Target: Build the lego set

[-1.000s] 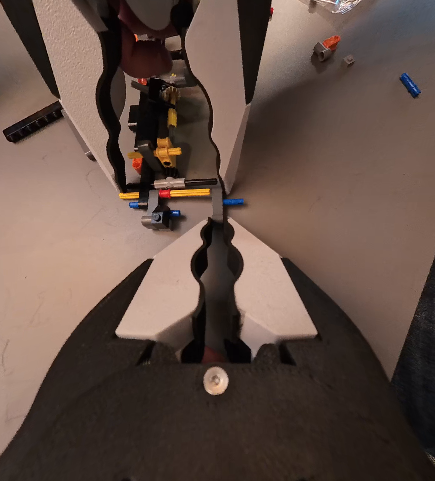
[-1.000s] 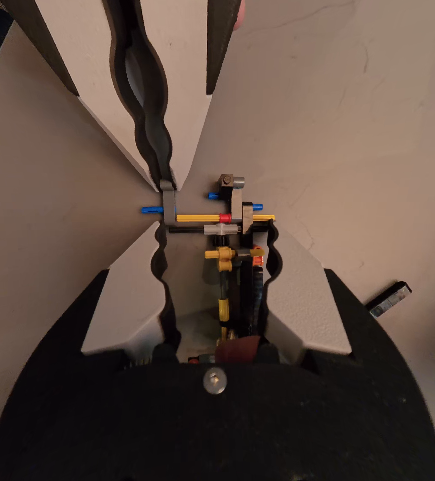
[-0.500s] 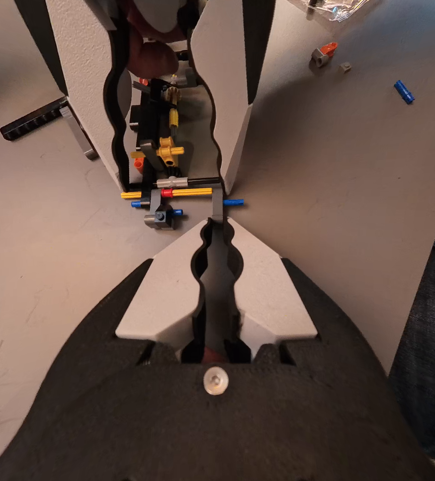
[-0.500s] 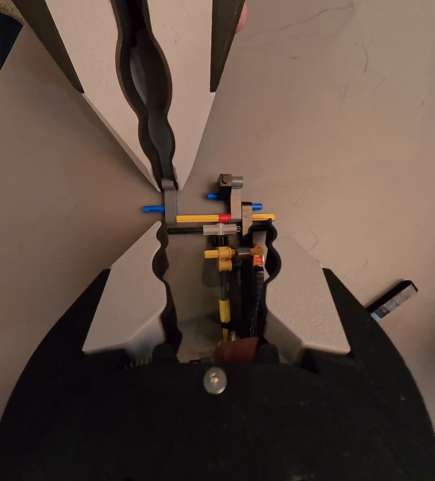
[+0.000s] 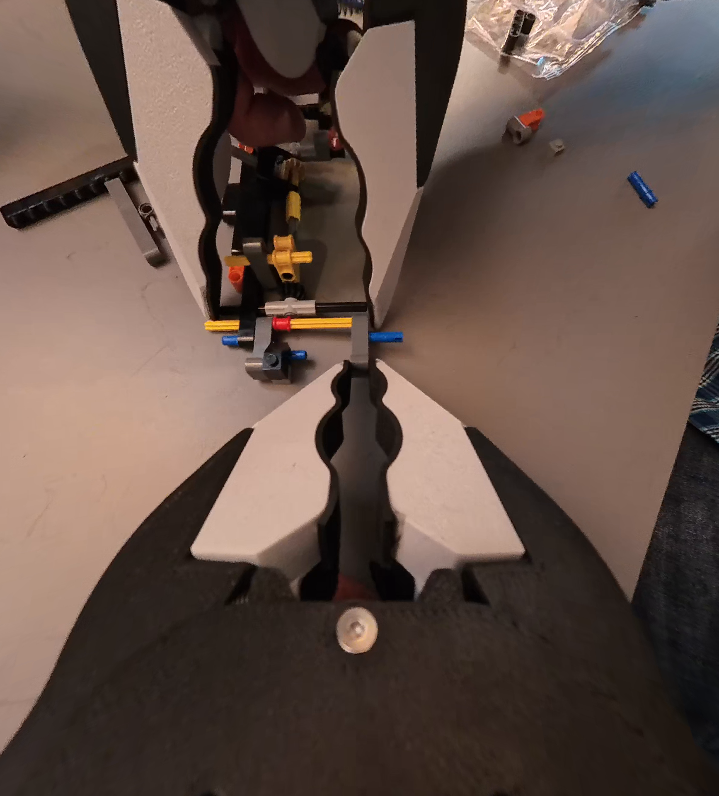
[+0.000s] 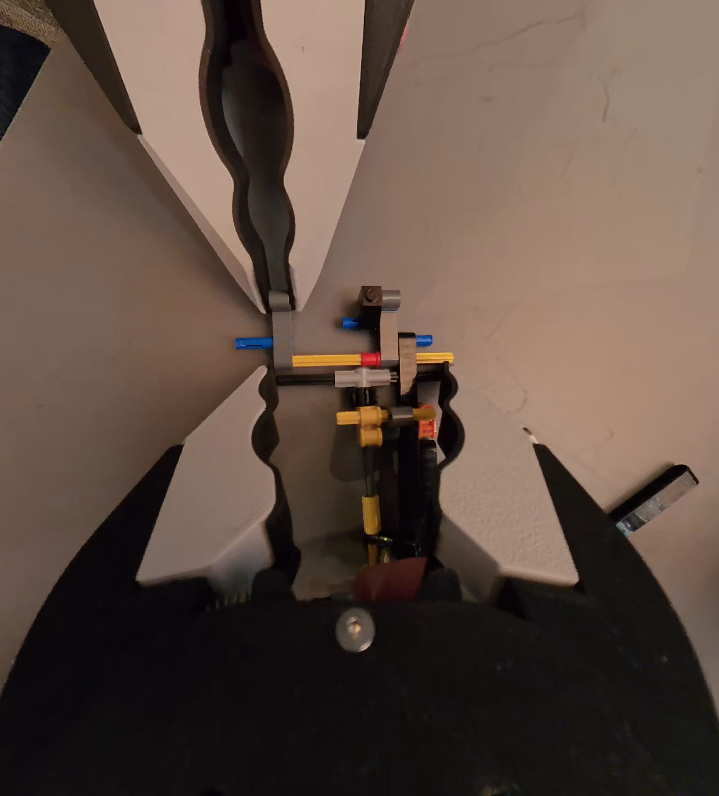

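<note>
Left tongs pinch grey beam on yellow axle | right tongs clamp lego assembly, mid-bench | you push straight along the axle, no twisting.

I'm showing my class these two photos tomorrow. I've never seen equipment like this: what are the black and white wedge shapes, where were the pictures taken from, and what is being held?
Each wedge pair is a hand-held gripper with two fingers; a camera on each looks along them. The two face each other over a pale table. The left gripper is shut on a grey beam. The right gripper holds the lego model the beam joins. Loose pieces, a blue pin among them, lie nearby.
</note>
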The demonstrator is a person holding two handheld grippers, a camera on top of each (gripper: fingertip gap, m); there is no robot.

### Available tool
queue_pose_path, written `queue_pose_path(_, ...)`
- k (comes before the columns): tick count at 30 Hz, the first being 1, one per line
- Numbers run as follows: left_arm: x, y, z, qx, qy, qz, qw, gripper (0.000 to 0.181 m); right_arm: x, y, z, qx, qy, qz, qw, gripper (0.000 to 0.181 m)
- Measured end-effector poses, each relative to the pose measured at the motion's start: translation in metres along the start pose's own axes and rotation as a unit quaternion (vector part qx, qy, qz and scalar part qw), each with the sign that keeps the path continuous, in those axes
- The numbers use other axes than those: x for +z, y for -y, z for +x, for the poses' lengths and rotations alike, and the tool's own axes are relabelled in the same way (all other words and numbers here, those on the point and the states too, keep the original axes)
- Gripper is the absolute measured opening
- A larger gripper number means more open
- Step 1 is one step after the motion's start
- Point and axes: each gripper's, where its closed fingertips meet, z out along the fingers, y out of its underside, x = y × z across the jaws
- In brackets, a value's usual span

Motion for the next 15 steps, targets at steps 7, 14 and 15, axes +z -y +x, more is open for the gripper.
queue_pose_path(7,0.0004,-0.0002,-0.0008,-0.002,0.003,-0.002,1.000,0.005,-0.0003,0.0002,0.0001,0.005,0.001,-0.001,1.000,0.074)
queue_pose_path(14,0.0008,0.0006,-0.0022,-0.024,0.003,-0.001,1.000,0.005,-0.0011,-0.0002,0.0016,0.009,0.004,-0.007,1.000,0.073)
queue_pose_path(15,0.0010,0.0003,-0.0022,-0.026,0.003,-0.002,1.000,0.005,-0.0012,-0.0001,0.0016,0.010,0.004,-0.008,1.000,0.073)
